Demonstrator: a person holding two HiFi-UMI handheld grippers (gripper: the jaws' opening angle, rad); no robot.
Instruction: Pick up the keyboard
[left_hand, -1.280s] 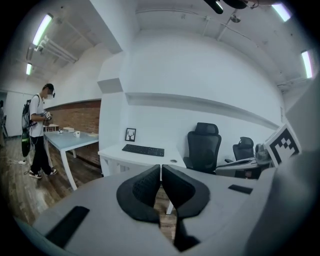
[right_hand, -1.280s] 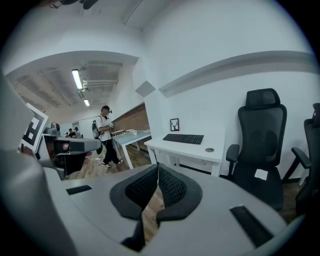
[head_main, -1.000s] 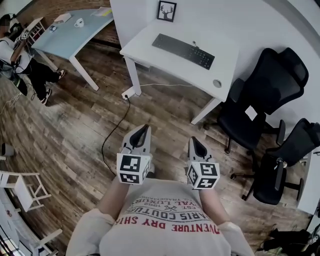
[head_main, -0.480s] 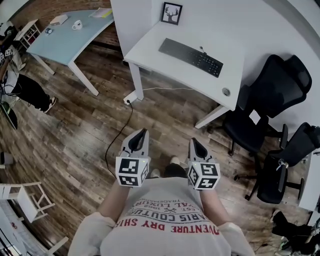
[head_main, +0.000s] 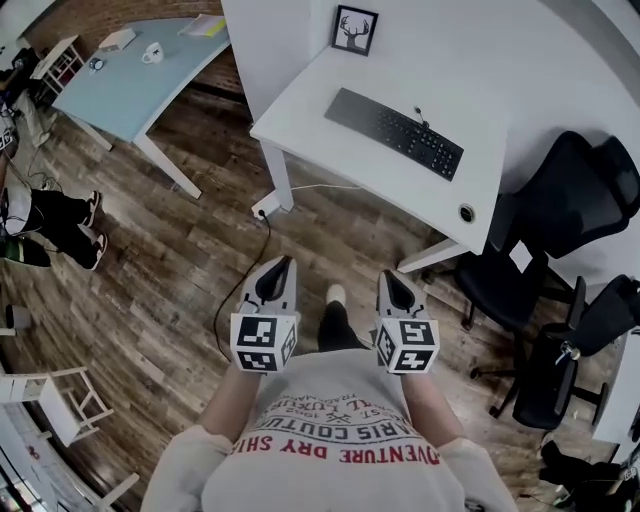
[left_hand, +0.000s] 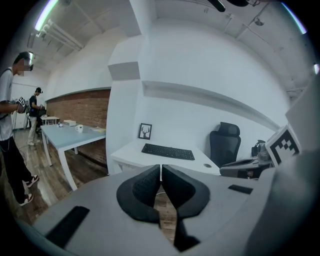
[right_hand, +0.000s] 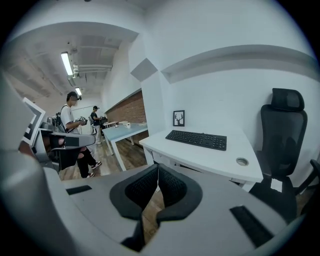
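Note:
A black keyboard lies across a white desk ahead of me, also visible as the keyboard in the left gripper view and the keyboard in the right gripper view. My left gripper and right gripper hang side by side over the wood floor, well short of the desk. Both are shut with nothing between the jaws; the left gripper and right gripper tips meet in their own views.
A framed deer picture stands at the desk's back. Black office chairs crowd the right of the desk. A cable runs over the floor from a socket. A pale blue table stands to the left, with a person beyond it.
I have walked toward the white desk: desk and keyboard sit lower and larger in the head view. Both grippers stay shut and level. The person at left has shifted.

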